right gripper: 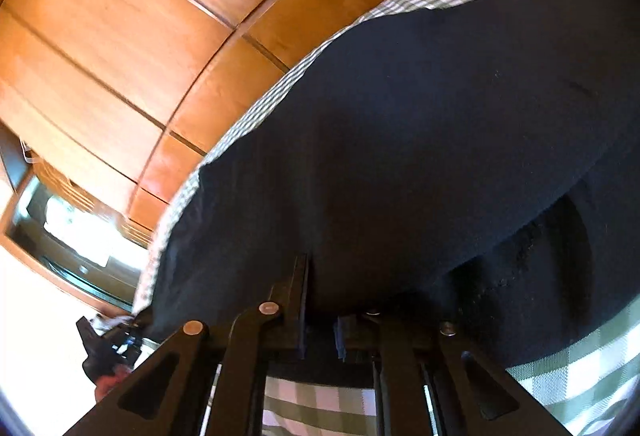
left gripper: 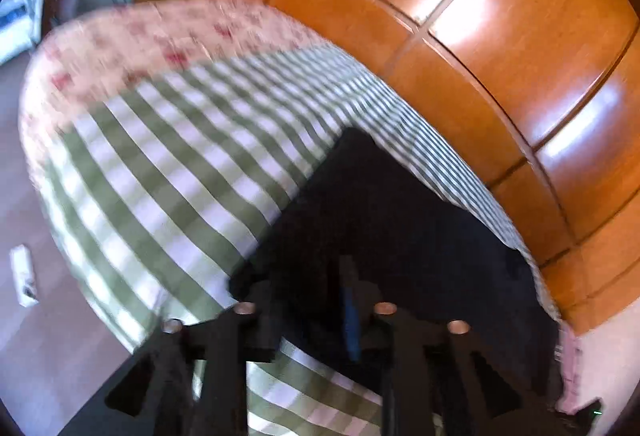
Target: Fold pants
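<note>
Dark navy pants [left gripper: 392, 220] lie flat on a bed covered by a green-and-white checked bedspread [left gripper: 168, 171], close along the glossy wooden wardrobe panels [left gripper: 500, 47] that run beside the bed. In the left wrist view the left hand-held gripper [left gripper: 312, 312] tilts down over the near edge of the pants, fingers dark against dark cloth; the jaws stand a little apart with a visible gap, and a fold of the fabric seems to sit by the left finger, but motion blur makes it hard to say whether the pads press on it, so cannot tell if it pinches. A floral quilt border [left gripper: 132, 35] edges the far end of the bed, and a small white object [left gripper: 24, 276] lies on the floor to the left. In the right wrist view the right hand-held gripper [right gripper: 320, 320] also angles downward, low over the bed, its fingers pushed up against the near hem of the pants [right gripper: 420, 139]; the jaws are narrowly parted with a thin slot between the blue-lined pads, dark cloth right at the tips, contact unclear. The pants fill most of that view, spread up toward the wardrobe panels [right gripper: 132, 35], with a rumpled darker patch of fabric at right. Checked bedspread [right gripper: 580, 368] shows beneath and right of the gripper. A black object [right gripper: 108, 344] sits at the bed's left edge, too small to identify.
</note>
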### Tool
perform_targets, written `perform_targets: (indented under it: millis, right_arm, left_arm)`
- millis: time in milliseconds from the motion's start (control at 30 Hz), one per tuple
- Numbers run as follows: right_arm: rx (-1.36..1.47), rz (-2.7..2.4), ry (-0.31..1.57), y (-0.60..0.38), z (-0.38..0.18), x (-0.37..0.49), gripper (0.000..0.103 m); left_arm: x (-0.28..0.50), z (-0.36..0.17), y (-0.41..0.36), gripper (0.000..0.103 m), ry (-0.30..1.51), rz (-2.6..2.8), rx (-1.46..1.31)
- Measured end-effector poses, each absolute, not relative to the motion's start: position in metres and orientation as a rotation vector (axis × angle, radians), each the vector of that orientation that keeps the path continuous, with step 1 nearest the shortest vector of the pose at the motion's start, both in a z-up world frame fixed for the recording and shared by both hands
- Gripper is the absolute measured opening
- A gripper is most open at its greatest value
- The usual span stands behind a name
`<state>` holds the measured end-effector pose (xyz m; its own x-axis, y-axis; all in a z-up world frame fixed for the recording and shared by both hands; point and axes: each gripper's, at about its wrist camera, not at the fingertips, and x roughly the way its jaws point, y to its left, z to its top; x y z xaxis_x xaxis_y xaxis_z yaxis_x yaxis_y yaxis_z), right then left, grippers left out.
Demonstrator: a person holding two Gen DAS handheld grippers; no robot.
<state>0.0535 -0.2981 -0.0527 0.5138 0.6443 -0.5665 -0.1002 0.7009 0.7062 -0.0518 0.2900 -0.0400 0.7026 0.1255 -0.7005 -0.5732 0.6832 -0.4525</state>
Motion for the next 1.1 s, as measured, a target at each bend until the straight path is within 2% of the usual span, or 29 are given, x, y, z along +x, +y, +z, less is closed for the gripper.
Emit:
perform_targets:
  millis: [167, 300, 600, 633, 700, 733, 767, 800, 1033, 1100]
  right_arm:
    - [0.75, 0.399, 0.826, -0.349, -0.038, 0.067, 0.037]
    - [0.8, 0.277, 0.772, -0.397, -0.036, 0.08, 0.037]
    - [0.967, 0.031, 0.682, -0.5, -0.053, 0.114, 0.037]
    - [0.958, -0.005, 0.681, -0.51, -0.053, 0.119, 0.037]
    - [0.918, -0.043, 0.694, -0.519, -0.052, 0.127, 0.029]
    - [0.898, -0.046, 0.704, -0.522, -0.05, 0.131, 0.025]
    - [0.883, -0.041, 0.715, -0.524, -0.05, 0.132, 0.014]
    - [0.867, -0.032, 0.726, -0.523, -0.048, 0.131, 0.012]
    - [0.794, 0.015, 0.65, -0.526, -0.004, 0.097, 0.01]
    - [0.784, 0.008, 0.673, -0.529, -0.008, 0.086, 0.01]
  left_arm:
    - [-0.069, -0.009, 0.282, 0.029, 0.53, 0.535, -0.659]
    - [-0.057, 0.002, 0.258, 0.03, 0.491, 0.461, -0.608]
    - [0.008, -0.015, 0.166, 0.03, 0.628, 0.123, -0.478]
    - [0.014, -0.016, 0.158, 0.03, 0.637, 0.103, -0.465]
    - [0.026, -0.02, 0.14, 0.03, 0.667, 0.069, -0.44]
    - [0.031, -0.023, 0.135, 0.03, 0.683, 0.058, -0.432]
    - [0.036, -0.026, 0.129, 0.03, 0.7, 0.049, -0.425]
    - [0.041, -0.029, 0.123, 0.03, 0.717, 0.039, -0.422]
    - [0.046, -0.028, 0.111, 0.03, 0.733, -0.018, -0.402]
    - [0.045, -0.029, 0.108, 0.03, 0.733, -0.04, -0.401]
